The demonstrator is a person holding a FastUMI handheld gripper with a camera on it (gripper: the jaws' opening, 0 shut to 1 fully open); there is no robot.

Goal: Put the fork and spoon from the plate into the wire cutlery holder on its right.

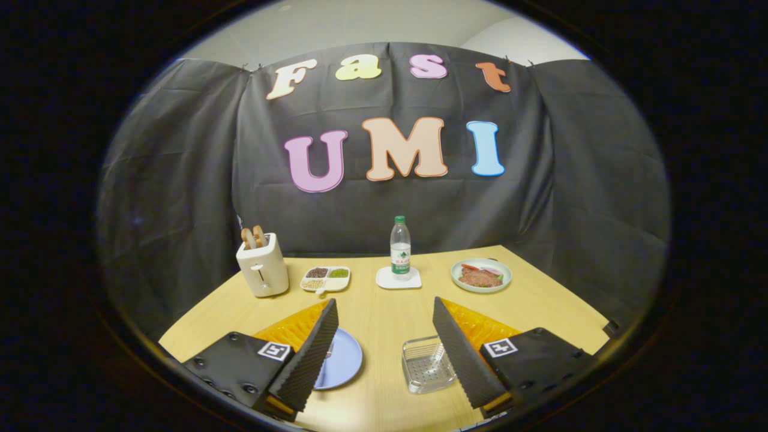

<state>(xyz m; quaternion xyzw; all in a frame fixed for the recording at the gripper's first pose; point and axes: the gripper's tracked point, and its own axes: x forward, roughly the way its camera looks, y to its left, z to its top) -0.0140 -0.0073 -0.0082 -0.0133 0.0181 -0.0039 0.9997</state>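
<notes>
Spread wide and empty, the tongs (384, 354) hover above the counter (384, 312), one finger hiding the blue plate (345, 360) left of the holder (427, 365), so a blind descent may miss the cutlery.

Ahead of me a pale wooden bench (384, 312) meets black cloth walls (180, 198), white ceiling (336, 30) above.

Blue round plate (345, 360) flat on worktop (384, 312), partly hidden behind left finger; cutlery barely visible. Clear perforated holder (425, 363) sits right of it, by right finger.
</notes>
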